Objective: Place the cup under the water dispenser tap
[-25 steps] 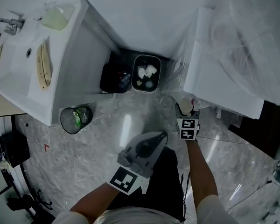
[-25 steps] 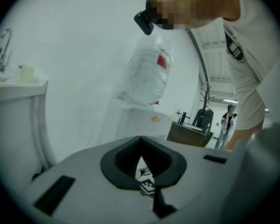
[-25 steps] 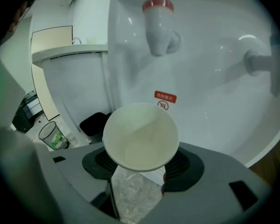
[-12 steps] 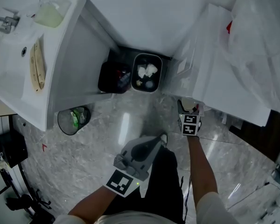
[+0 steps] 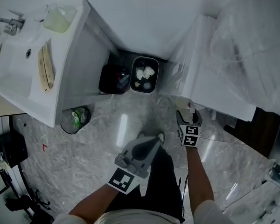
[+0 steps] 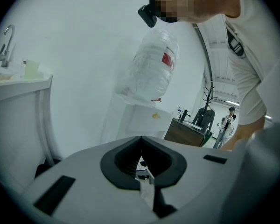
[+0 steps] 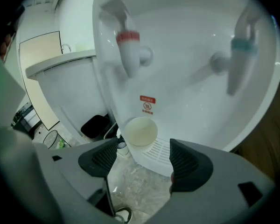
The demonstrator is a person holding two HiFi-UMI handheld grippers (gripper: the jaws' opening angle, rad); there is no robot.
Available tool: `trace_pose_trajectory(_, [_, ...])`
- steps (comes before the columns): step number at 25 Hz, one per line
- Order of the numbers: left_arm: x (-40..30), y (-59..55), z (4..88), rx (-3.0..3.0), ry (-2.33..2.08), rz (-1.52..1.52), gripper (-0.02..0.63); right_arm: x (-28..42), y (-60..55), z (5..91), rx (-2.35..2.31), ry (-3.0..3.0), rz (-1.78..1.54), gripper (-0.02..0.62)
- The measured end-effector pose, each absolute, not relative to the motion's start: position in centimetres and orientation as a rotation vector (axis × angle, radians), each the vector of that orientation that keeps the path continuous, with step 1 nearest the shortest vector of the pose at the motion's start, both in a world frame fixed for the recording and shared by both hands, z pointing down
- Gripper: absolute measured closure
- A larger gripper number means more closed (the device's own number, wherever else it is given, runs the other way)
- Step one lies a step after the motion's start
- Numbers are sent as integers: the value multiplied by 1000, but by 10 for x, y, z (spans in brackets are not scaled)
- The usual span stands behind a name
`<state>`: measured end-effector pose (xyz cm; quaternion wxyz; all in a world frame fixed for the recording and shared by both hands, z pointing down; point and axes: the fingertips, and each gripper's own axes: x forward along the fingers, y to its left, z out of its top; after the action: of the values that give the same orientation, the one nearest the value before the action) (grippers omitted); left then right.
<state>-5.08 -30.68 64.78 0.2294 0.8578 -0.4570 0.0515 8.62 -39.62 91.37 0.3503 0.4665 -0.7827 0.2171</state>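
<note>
Taking the water dispenser (image 5: pixel 214 73) as the reference: the big bottle (image 6: pixel 151 69) sits upside down on top of it. The cup (image 7: pixel 141 130) is on its drip tray (image 7: pixel 161 148), pretty much under the left-hand tap (image 7: pixel 130 50), with the other tap (image 7: pixel 238 55) off to the right. Just left of the dispenser, back in the corner, there's an open bin (image 5: pixel 144 74). A second bin (image 5: pixel 114 78) sits between that and the sink counter (image 5: pixel 79 64), which has its faucet (image 5: pixel 7 24) at the far left end. A wire basket (image 5: pixel 75 119) is on the floor in front of the counter, well left of the dispenser.
</note>
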Motion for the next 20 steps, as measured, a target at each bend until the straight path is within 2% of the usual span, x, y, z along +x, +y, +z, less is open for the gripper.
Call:
trace_pose_trajectory(8, [-37, -310, 601, 2327, -1237, 272, 601, 51, -358, 751, 1134, -2194, 521, 284])
trace_pose_trajectory(9, [-35, -312, 589, 2324, -1238, 275, 601, 48, -355, 722, 1143, -2217, 520, 321])
trace_pose_trajectory(10, [-31, -313, 575, 2324, -1237, 276, 601, 46, -353, 692, 1157, -2246, 516, 426])
trace_pose_trajectory(11, [-27, -313, 561, 2326, -1234, 274, 601, 43, -349, 661, 1168, -2278, 510, 491])
trace_pose_trajectory(15, [-9, -305, 507, 2363, -1202, 267, 601, 41, -330, 555, 1173, -2388, 486, 545])
trace_pose_trajectory(20, [7, -293, 456, 2394, -1182, 225, 601, 52, -313, 478, 1224, -2428, 470, 578])
